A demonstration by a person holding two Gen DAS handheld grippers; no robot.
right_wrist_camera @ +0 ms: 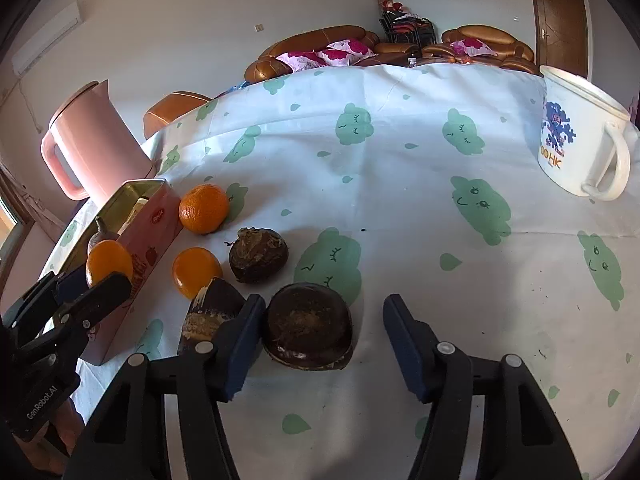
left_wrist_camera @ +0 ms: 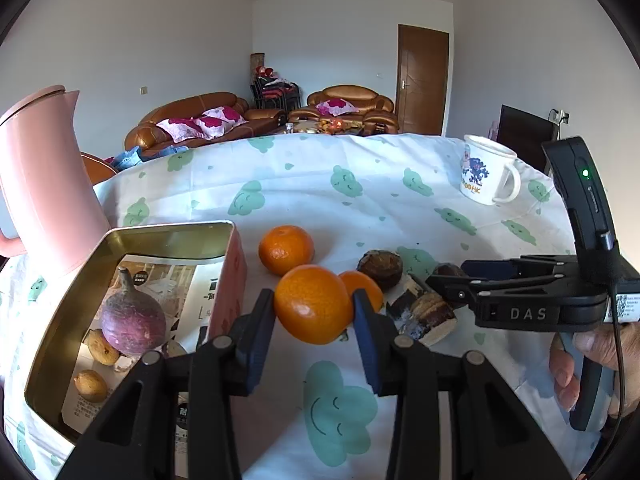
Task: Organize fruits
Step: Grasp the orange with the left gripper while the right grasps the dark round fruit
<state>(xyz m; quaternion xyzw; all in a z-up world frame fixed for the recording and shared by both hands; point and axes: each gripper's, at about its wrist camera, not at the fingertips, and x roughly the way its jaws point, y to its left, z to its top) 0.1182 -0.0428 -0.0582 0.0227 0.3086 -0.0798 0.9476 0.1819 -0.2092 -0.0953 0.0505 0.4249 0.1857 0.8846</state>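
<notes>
Beside pink tin (left_wrist_camera: 236, 276), orange (left_wrist_camera: 313, 303) is being pinched by left gripper (left_wrist_camera: 314, 312), apparently lifted clear of cloth. Right gripper (right_wrist_camera: 324, 336), jaws spread, is being positioned around dark fruit (right_wrist_camera: 308, 326). Next: transfer into tin.

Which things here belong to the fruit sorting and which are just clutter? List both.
Job:
- left gripper, shut on glossy orange mandarin
- open pink rectangular tin box
- two loose mandarins
- dark brown round fruits

Clutter:
- pink plastic jug
- white printed enamel mug
</notes>
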